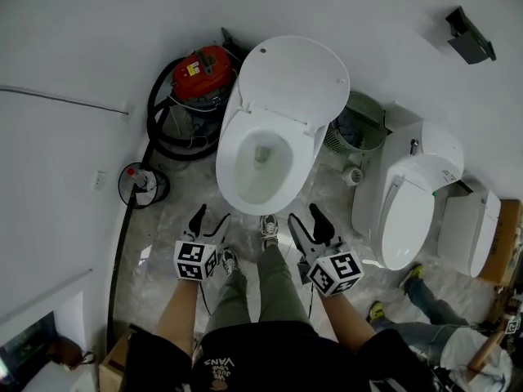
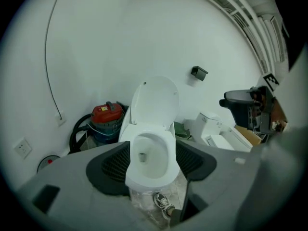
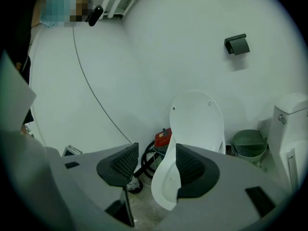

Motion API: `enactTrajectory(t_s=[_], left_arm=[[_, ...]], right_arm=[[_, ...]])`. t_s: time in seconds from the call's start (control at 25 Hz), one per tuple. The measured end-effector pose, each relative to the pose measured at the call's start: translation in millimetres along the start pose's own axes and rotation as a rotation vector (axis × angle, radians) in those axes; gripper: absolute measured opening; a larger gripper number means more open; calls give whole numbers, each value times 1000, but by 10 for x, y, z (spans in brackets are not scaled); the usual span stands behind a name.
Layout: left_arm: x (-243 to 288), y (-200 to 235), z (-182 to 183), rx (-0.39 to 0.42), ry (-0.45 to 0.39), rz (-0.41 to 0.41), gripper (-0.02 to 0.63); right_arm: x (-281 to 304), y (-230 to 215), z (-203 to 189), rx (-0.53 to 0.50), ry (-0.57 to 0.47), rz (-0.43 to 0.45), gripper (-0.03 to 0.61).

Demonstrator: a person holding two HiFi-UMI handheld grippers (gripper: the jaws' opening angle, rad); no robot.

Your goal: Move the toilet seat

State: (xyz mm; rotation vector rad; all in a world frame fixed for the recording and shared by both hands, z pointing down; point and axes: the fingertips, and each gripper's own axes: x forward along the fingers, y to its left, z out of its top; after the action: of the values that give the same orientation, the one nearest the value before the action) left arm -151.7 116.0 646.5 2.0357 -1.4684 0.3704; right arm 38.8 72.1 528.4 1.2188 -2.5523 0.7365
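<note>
my left tongs [image 1: 208,221] and right tongs [image 1: 307,225] hang apart and empty at 6 o'clock of the toilet seat [image 1: 230,158], lying down on its bowl, so i judge i'm only approaching and must next reach its front rim.

The floor in front of the toilet [image 1: 260,158] is the open way in, though the person's shoes [image 1: 269,225] stand there between the left gripper [image 1: 209,221] and the right gripper [image 1: 307,223], both with jaws apart and nothing in them. Above the toilet the room is free up to the raised lid [image 1: 298,76], back by the wall. On the left a vacuum cleaner [image 1: 203,72] and its hose [image 1: 160,129] crowd the toilet's side — little gap there. On the right a bin [image 1: 359,122], a paper roll [image 1: 353,175] and a second toilet [image 1: 409,211] close in.
</note>
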Motion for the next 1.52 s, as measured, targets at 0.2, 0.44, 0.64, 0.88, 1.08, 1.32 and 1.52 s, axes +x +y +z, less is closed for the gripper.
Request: enactTrajectory(t_s=[0.2,0.44,0.64,0.88,1.08,1.32,1.52], left_arm=[[404,71,-426,-61,55,3,293],[766,233,-872,-183,81,0,308],[994,382,-1240,-317,123,19,312],[1274,529,-1494,-434,132,33,312],[1476,650,-1678,-513,152,65,314],[1641,757,-1882,-611,162,95,320],[1785,770,-1916,-650,161,97,325]], right_arm=[[222,-173,-297,20,23,3,221],[486,-322,-585,36,34,24,219],[616,-499,-788,37,55,24,219],[754,-664,-1058,46,87,15,218],[822,-772,-1271,73,111,2,218],[816,-832,-1530,100,144,-7,218],[775,-886,-1638,115,161,-27,218]])
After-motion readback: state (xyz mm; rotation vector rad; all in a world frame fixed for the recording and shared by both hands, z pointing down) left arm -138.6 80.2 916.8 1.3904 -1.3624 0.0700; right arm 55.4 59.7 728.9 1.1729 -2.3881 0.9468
